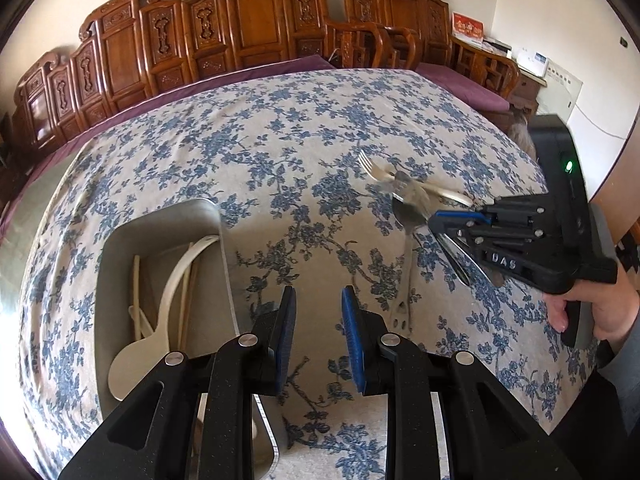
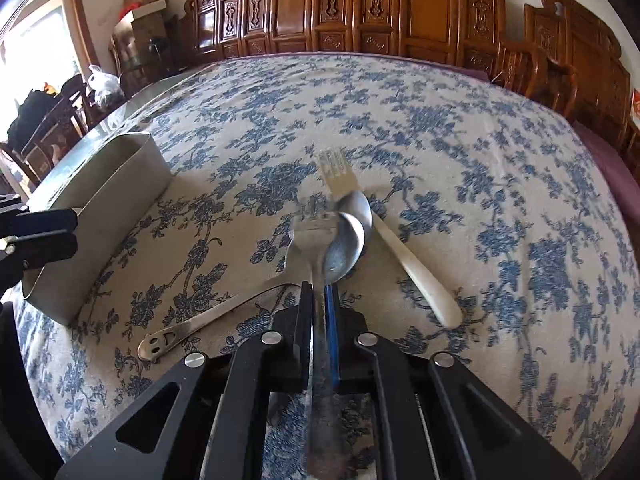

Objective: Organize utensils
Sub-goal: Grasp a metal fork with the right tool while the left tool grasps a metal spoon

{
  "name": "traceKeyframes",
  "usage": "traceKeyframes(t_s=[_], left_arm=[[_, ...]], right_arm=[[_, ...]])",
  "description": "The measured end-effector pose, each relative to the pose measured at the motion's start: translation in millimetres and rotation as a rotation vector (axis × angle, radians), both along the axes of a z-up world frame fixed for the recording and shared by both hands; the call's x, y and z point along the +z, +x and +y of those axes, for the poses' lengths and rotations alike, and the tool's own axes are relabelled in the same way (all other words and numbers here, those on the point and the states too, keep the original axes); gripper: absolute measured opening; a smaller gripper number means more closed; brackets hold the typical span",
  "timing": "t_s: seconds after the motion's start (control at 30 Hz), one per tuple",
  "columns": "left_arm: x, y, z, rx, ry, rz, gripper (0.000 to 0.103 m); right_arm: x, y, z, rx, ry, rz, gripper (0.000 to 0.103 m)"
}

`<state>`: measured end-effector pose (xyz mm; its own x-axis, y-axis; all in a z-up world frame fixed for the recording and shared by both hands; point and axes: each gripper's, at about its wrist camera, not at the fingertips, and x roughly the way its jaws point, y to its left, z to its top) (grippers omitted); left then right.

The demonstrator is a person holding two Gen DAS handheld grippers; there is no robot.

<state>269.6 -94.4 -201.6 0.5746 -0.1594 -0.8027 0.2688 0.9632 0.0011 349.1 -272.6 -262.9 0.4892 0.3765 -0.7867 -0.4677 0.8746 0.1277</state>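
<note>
Utensils grouped mid-table on floral tablecloth (image 1: pixel 280 140). Metal fork (image 2: pixel 310 232) clamped by its handle in right gripper (image 2: pixel 320 292), jaws narrow and pressed on the handle, head blurred and raised off the cloth. Metal spoon (image 2: pixel 346 248) flat on the cloth just under it, cut-out handle end toward the near left. White-handled fork (image 2: pixel 412 268) lying just beside, tines toward the far edge. Metal bin (image 2: pixel 120 200) near the left edge of the table, well apart from the group, holding cream spoon (image 1: pixel 136 356) and chopsticks (image 1: pixel 136 280). Left gripper (image 1: pixel 318 312) over bare cloth just beside the bin, jaws parted by a narrow gap, nothing between. Hand (image 1: pixel 600 312) on right gripper's grip. Carved wooden chairs (image 1: pixel 248 20) beyond the far edge.
</note>
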Motion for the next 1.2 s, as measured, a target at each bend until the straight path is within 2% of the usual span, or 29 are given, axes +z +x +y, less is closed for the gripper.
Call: traceKeyframes(t_s=[0.3, 0.77, 0.93, 1.2], left_arm=[[-11.3, 7.1, -24.4, -0.026, 0.010, 0.027, 0.022], [-44.5, 52.9, -80.0, -0.103, 0.045, 0.102, 0.022], [-53.4, 63.6, -87.9, -0.105, 0.061, 0.126, 0.022], [-53.6, 65.5, -93.2, -0.113, 0.084, 0.118, 0.022]], right_arm=[[28.6, -13.2, -24.5, -0.022, 0.080, -0.085, 0.008], [16.5, -3.9, -59.2, -0.115, 0.105, -0.045, 0.008], [17.4, -4.0, -60.6, -0.115, 0.118, -0.045, 0.008], [19.8, -4.4, -60.8, -0.118, 0.128, -0.045, 0.008]])
